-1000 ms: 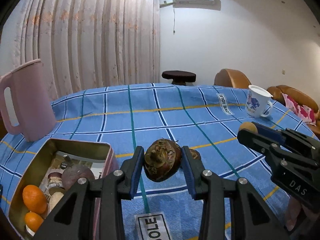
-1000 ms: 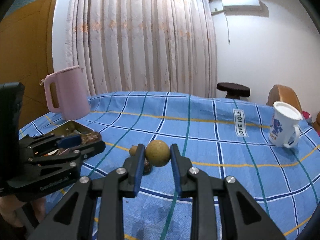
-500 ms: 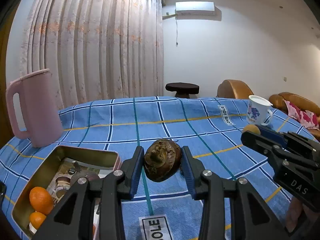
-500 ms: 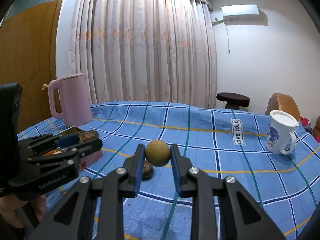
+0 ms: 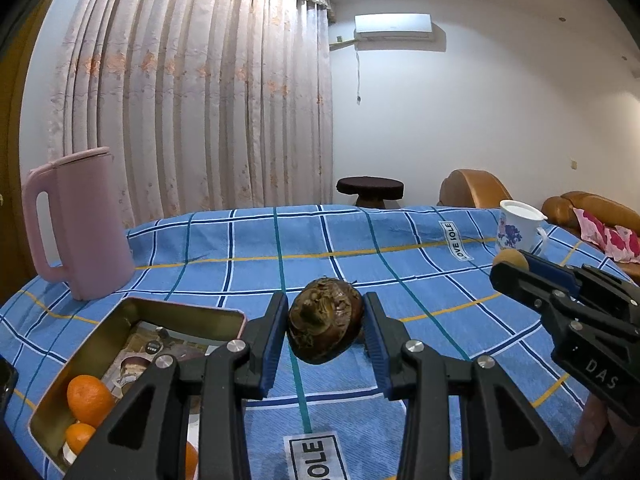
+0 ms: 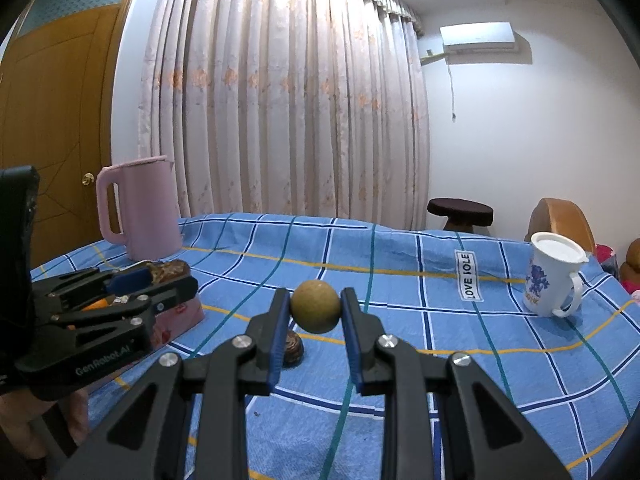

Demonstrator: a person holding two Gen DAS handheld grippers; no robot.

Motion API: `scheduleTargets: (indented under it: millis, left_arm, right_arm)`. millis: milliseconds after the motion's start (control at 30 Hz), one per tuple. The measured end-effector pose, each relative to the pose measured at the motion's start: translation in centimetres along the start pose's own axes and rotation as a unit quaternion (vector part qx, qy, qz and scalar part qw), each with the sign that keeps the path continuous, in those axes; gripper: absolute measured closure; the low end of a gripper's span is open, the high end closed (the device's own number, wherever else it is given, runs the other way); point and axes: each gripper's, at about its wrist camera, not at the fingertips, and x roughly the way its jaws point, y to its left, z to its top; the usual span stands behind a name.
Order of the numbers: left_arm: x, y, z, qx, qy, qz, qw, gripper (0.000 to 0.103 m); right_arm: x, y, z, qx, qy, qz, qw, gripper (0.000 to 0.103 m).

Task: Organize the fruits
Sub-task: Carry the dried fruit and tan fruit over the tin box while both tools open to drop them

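Note:
My left gripper [image 5: 325, 330] is shut on a dark brown wrinkled fruit [image 5: 325, 330], held above the blue checked cloth just right of an open metal tin [image 5: 132, 310]. The tin holds oranges [image 5: 89, 400] at its near end. My right gripper [image 6: 315, 312] is shut on a small round tan fruit [image 6: 315, 312], lifted off the cloth. Each gripper shows in the other's view: the right one [image 5: 510, 262] at the right edge with the tan fruit at its tip, the left one [image 6: 168, 276] at the left with the brown fruit. Another brown fruit [image 6: 294, 348] lies on the cloth under my right gripper.
A pink jug [image 5: 76, 224] stands at the back left beside the tin. A white lidded mug [image 6: 554, 276] with a blue flower print stands at the right. A dark round stool [image 5: 370, 190] and orange-brown chairs [image 5: 472, 188] sit beyond the table. Curtains hang behind.
Both grippers have tipped upward with their fruits still held, so more of the wall and curtain shows. The brown fruit left on the cloth now sits lower in the right wrist view.

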Motion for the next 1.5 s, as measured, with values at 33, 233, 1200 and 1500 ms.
scheduleTargets:
  millis: [33,233,1200,1500]
  left_arm:
    - [0.0,0.1,0.0,-0.003,0.002,0.001,1.0000,0.063]
    - [-0.6,1.2,-0.3,-0.017,0.018,0.001,0.9997,0.063]
    - [-5.1,15.9,-3.0,-0.091,0.078,0.120,0.9854,0.063]
    - [-5.3,17.2,-3.9,-0.101,0.094,0.139,0.9807,0.059]
  right_arm:
    - [0.0,0.0,0.0,0.001,0.000,0.003,1.000,0.074]
    - [0.6,1.1,0.1,-0.002,0.020,0.024,1.000,0.074]
    - [5.7,18.9,0.8,-0.092,0.092,0.205,0.970,0.074]
    - [6.9,21.1,-0.8,-0.125,0.135,0.237,0.954,0.071]
